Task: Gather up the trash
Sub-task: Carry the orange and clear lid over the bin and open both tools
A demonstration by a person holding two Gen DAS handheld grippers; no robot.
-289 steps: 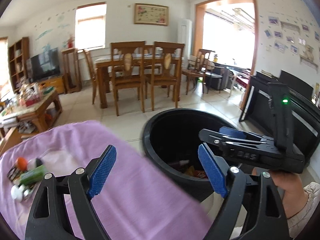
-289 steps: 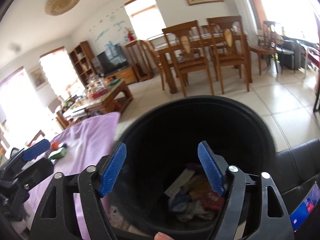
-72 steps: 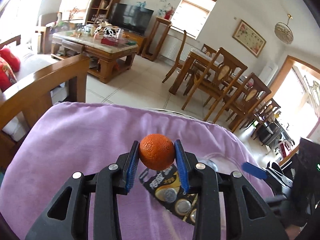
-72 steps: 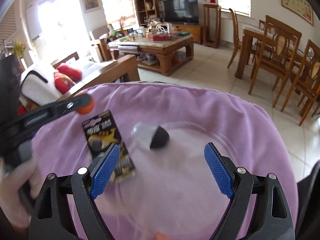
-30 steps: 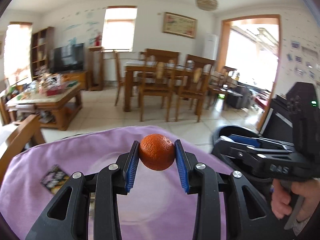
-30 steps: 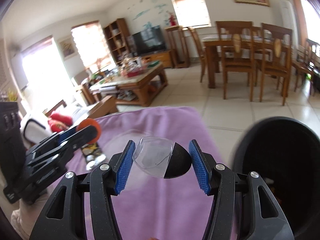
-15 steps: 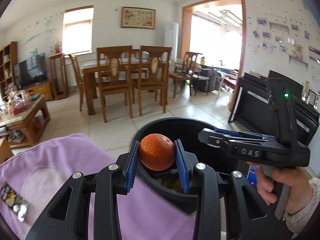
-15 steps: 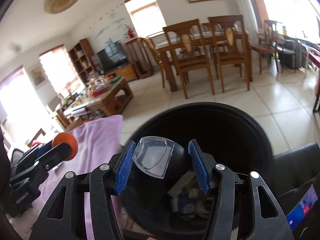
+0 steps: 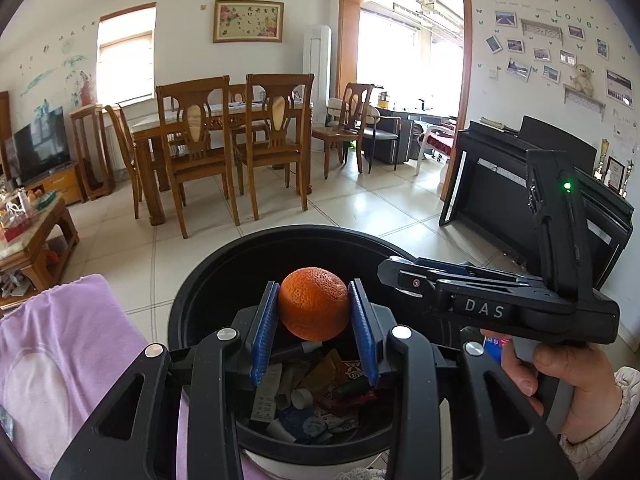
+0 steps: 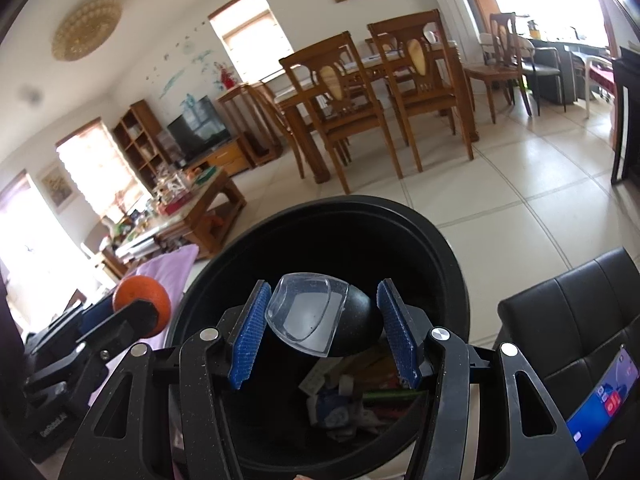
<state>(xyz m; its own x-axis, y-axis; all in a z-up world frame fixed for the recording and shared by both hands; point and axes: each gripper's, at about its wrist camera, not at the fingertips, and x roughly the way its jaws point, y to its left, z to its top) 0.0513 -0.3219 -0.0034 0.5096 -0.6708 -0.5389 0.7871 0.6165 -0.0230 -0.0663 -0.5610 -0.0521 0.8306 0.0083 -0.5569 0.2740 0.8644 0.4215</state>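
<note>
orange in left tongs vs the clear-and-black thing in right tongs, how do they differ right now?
The orange is a round, bumpy, solid-coloured fruit; the plastic piece is smooth, half clear shell and half black.

The orange fills the gap of the left tongs, both pads touching it. The plastic piece sits against the left pad of the right tongs, with a gap at the right pad.

Both hang over the open black bin, which already holds trash.

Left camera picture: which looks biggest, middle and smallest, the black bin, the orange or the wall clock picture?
1. Black bin
2. Orange
3. Wall clock picture
The orange only narrowly beats the clock picture, and it sits far nearer the camera.
</note>
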